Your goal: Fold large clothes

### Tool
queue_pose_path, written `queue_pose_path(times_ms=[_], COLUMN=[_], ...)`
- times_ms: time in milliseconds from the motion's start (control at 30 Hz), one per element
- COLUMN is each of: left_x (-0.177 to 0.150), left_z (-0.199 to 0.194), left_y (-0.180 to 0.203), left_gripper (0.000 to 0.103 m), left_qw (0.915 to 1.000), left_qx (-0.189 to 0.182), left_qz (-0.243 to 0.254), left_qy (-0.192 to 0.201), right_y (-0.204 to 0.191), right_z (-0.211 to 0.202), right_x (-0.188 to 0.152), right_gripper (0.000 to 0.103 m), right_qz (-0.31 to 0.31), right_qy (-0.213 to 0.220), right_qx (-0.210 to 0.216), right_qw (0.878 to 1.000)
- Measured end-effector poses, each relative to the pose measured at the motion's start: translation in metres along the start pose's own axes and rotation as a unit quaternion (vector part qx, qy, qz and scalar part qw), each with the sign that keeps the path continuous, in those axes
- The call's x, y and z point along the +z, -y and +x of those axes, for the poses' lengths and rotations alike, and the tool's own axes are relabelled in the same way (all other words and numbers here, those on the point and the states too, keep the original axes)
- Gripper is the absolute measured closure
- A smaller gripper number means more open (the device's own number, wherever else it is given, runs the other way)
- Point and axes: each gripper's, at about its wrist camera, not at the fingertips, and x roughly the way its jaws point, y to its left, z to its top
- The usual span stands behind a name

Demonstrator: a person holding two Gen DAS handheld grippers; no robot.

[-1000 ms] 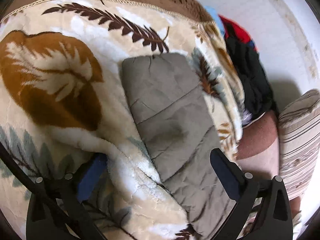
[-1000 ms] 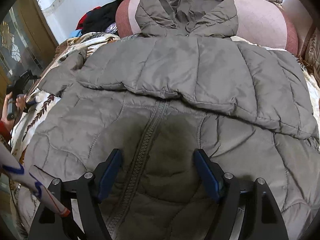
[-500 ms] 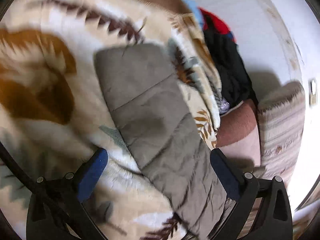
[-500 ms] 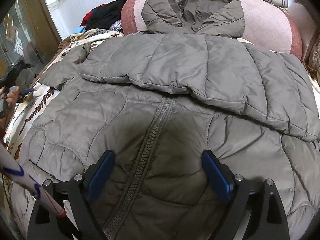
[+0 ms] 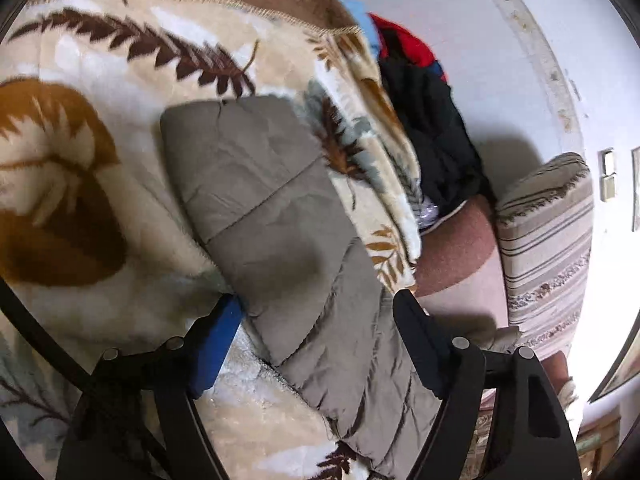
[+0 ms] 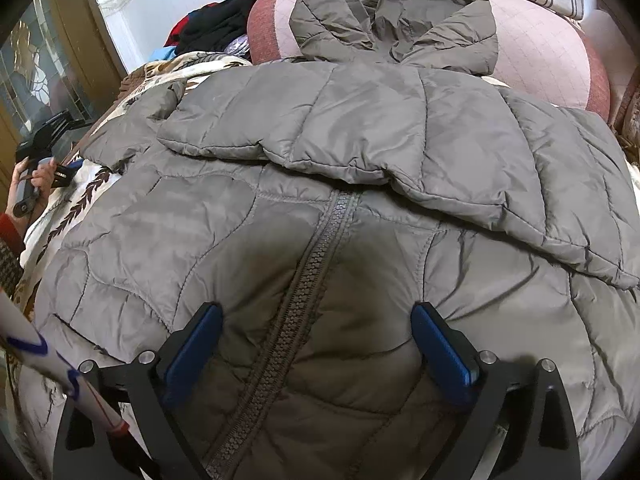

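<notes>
A grey-brown quilted puffer jacket (image 6: 320, 208) is spread front-up on a cream fleece blanket with brown leaf print (image 5: 100, 160), its zip (image 6: 304, 292) closed and its hood (image 6: 392, 20) lying up against a pink-red cushion (image 6: 552, 60). One sleeve (image 6: 400, 136) is seen folded across the chest; the other sleeve (image 5: 280, 232) lies stretched out to the side over the blanket.

The jacket is judged soft, light and puffy, with a slick shell likely to slip and spring back, so a pinch on a quilt seam or the cuff edge is advised.

The left gripper (image 5: 320, 320) is held with fingers apart, straddling the outstretched sleeve. The right gripper (image 6: 316, 332) is held wide apart, tips pressed into the padding either side of the zip.

Beyond the blanket, a heap of black and red clothes (image 5: 432, 120) lies against the wall.
</notes>
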Motion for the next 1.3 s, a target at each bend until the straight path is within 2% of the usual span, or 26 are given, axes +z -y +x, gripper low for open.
queue_pose_path(times_ms=[233,300,367,400,433,500,633,733,867,967,1067,1133,1233,1267,1300], left_x=[0.000,-0.002,-0.005,-0.008,-0.010,-0.016,-0.041,-0.074,-0.134,-0.190,-0.244,-0.277,-0.323,-0.333,-0.346], left_z=[0.026,0.024,0.021,0.021,0.020,0.017,0.012,0.015,0.020,0.025,0.039,0.051,0.058,0.056,0.046], left_y=[0.004,0.010,0.022,0.032,0.040,0.059,0.106,0.146,0.196,0.231,0.251,0.256,0.258,0.258,0.256], left_gripper=[0.026,0.026,0.046,0.069,0.083,0.088,0.091,0.091,0.091,0.091,0.091,0.087,0.076,0.074,0.066], left_qw=[0.9988,0.9990,0.9989,0.9980,0.9969,0.9952,0.9908,0.9849,0.9719,0.9563,0.9391,0.9286,0.9058,0.8993,0.8926], left_qx=[0.043,0.039,0.024,0.025,0.034,0.041,0.033,0.018,-0.018,-0.054,-0.067,-0.047,0.008,0.014,0.013], left_qz=[0.012,0.016,0.033,0.049,0.061,0.080,0.121,0.157,0.209,0.251,0.285,0.312,0.373,0.386,0.399], left_qy=[-0.021,-0.017,-0.023,-0.032,-0.034,-0.039,-0.051,-0.071,-0.106,-0.139,-0.180,-0.196,-0.200,-0.205,-0.210], right_y=[0.000,0.000,-0.001,-0.001,-0.001,-0.001,-0.001,-0.001,0.000,0.002,0.005,0.008,0.009,0.009,0.009], right_z=[0.001,0.001,0.001,0.001,0.001,0.001,0.001,0.001,0.000,-0.001,-0.002,-0.003,-0.004,-0.005,-0.008], right_x=[0.001,0.000,0.000,0.000,0.000,0.000,0.000,-0.001,-0.001,-0.001,0.000,0.000,0.001,0.001,0.003], right_gripper=[0.003,0.003,0.003,0.002,0.002,0.002,0.002,0.002,0.002,0.002,0.002,0.002,0.002,0.002,0.004], right_qz=[-0.002,-0.002,-0.003,-0.003,-0.003,-0.003,-0.003,-0.002,0.000,0.004,0.013,0.019,0.022,0.024,0.028], right_qy=[0.000,0.000,-0.001,0.000,0.000,0.001,0.001,0.002,0.004,0.007,0.011,0.015,0.013,0.011,0.008], right_qx=[0.001,0.001,0.002,0.002,0.002,0.002,0.002,0.004,0.007,0.011,0.022,0.031,0.033,0.031,0.024], right_qw=[1.000,1.000,1.000,1.000,1.000,1.000,1.000,1.000,1.000,1.000,1.000,0.999,0.999,0.999,0.999])
